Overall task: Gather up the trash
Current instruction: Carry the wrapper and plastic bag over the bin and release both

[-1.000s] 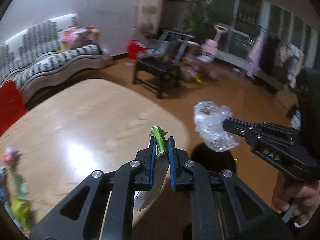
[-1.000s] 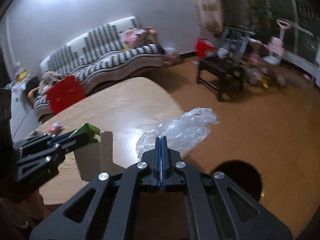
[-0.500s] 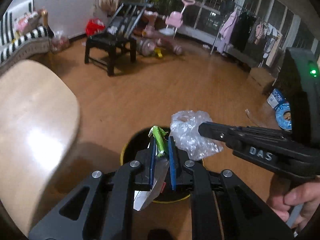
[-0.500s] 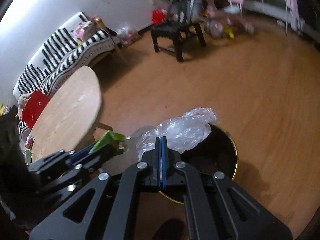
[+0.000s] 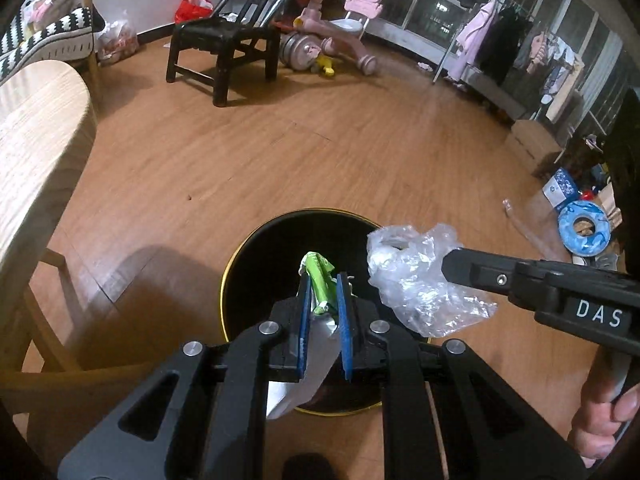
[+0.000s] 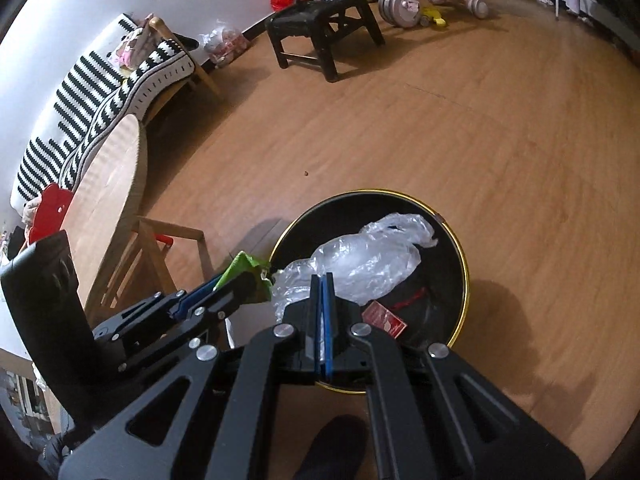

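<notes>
black chair (image 5: pixel 224 40), round table (image 5: pixel 36 128), bin (image 6: pixel 460 264) below claws

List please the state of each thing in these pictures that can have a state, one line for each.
left gripper: jaws shut on the green wrapper, above the bin.
right gripper: jaws shut on the clear plastic bag.
green wrapper: held, crumpled, not dropped.
clear plastic bag: held, crumpled, hanging over the bin.
trash bin: open, upright, some trash inside.
red packet: lying in the bin.
</notes>
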Motion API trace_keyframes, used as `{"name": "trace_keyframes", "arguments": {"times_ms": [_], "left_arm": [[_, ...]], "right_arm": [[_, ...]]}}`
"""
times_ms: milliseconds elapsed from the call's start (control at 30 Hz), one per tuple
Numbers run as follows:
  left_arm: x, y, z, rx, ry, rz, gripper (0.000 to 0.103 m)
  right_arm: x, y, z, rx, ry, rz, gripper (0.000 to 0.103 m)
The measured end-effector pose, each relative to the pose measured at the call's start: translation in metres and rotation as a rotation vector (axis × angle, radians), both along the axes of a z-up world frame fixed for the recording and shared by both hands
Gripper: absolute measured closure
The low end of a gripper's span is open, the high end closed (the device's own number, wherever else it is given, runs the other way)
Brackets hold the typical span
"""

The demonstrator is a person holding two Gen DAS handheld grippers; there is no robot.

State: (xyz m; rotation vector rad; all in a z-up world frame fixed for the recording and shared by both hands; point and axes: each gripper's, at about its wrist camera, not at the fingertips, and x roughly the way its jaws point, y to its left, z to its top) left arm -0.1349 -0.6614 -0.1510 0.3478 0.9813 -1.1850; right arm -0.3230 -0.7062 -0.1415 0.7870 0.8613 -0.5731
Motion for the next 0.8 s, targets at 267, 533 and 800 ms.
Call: {"name": "trace_keyframes", "arguments": {"times_ms": [267, 533, 800], "left_arm": [[-0.002, 0.0, -0.006, 0.012, 0.0, -0.006, 0.09], [-0.005, 0.0, -0.009, 0.003, -0.011, -0.006, 0.042], [-0.006, 0.005, -0.006, 0.005, -0.033, -0.006, 0.027]], "right_arm": [[-0.002, -0.007, -0.007, 0.03, 0.019, -0.037, 0.101], [-0.004, -0.015, -0.008, 0.059, 0.015, -0.081, 0.1], [-0.008, -0.017, -0.004, 0.054, -0.001, -0.113, 0.018]]}}
